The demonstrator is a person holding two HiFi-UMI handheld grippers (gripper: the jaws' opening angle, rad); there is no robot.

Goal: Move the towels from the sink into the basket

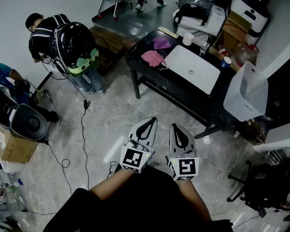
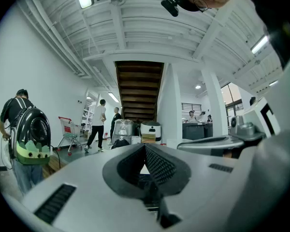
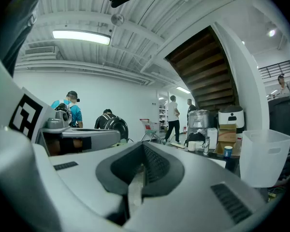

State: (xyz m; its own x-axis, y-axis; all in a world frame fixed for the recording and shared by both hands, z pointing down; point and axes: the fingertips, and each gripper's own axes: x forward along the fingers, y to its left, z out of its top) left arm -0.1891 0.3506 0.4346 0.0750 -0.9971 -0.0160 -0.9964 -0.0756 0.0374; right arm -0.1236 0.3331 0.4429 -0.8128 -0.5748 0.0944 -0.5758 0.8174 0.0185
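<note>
Towels first: there are two, a pink towel (image 1: 153, 57) and a purple towel (image 1: 161, 43), both lying crumpled on the dark counter just left of the sink (image 1: 199, 65), not down in the white basin itself. The pink one is nearer the sink's front corner and the purple one sits behind it, close by. The basket (image 1: 246, 93), a tall white bin, stands on the opposite side of the sink, just off its right end.

Both grippers are well short of the sink, held level out in front of the person's body. The left gripper (image 1: 148, 122) has its jaws pressed together with nothing between them, and the right gripper (image 1: 177, 128) is the same, closed up and empty.

Handling-wise, I'd guess these are easy: light, soft, floppy cloth, nothing fragile, not slippery. They'll sag and trail once lifted, so I'd pinch a raised fold near the middle of the bunch instead of an edge, otherwise a corner could drag across the counter or snag on the sink rim. Jaws need to open before anything else, obviously. The pink one looks like the simpler first grab, being closer.
</note>
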